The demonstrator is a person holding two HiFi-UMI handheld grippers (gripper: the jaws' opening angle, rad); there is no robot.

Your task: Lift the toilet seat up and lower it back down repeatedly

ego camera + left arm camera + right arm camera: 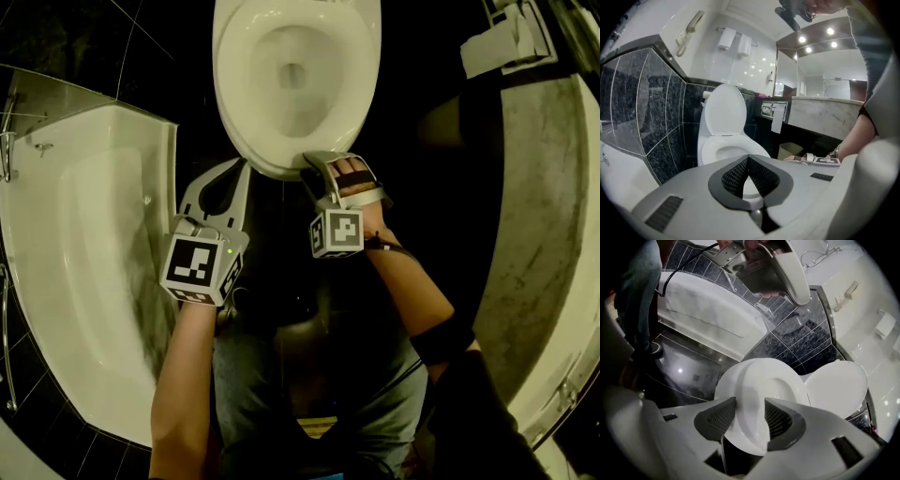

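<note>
**Q.** Where does the toilet seat lie?

**A.** The toilet seat [228,84] is low over the bowl [281,108], at the top centre of the head view. Whether it rests on the rim cannot be told. The lid [724,110] stands upright behind it.

**Q.** Which gripper is on it?

**A.** The right gripper [322,164], at the seat's front edge. In the right gripper view its fingers [780,420] stand wide apart, one on each side of the seat's front band. Both mesh pads press against the band, so the seat is gripped.

**Q.** And the other gripper?

**A.** The left gripper [237,171] hangs near the bowl's front-left edge, beside the right one. Its fingers [733,176] meet at the tips and hold nothing. The bowl shows through the narrow slit below the tips.

**Q.** What surrounds the toilet?

**A.** A white bathtub [84,234] lies to the person's left. A dark tiled floor [679,366] runs between tub and toilet.
</note>
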